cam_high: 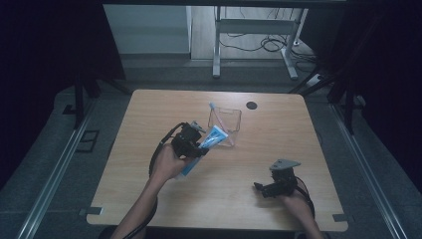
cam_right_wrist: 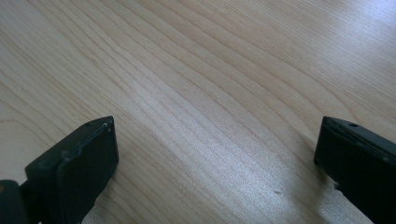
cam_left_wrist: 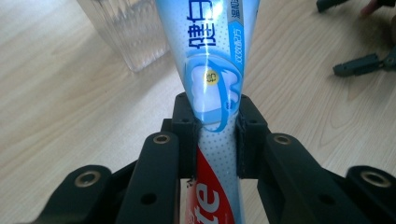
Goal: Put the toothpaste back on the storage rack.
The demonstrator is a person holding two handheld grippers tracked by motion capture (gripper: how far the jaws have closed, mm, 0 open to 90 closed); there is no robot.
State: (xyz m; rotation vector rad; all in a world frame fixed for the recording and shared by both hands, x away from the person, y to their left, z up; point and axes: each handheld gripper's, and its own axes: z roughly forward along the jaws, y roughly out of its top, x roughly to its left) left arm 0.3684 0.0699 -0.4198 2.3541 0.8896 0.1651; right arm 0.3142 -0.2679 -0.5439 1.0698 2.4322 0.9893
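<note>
seemingly toothpaste tube, cap end cut off, in left hand-held gripper

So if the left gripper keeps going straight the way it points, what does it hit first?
Probably the clear container. The left gripper, shut on the toothpaste tube, points at it, so the tube's far end likely arrives first; depth is unclear.

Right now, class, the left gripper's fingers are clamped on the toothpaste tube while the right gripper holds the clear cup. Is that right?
Not quite. The right gripper holds nothing: the right gripper view shows its fingers spread wide over bare table. The clear cup stands free. The left gripper is indeed clamped on the toothpaste tube.
</note>
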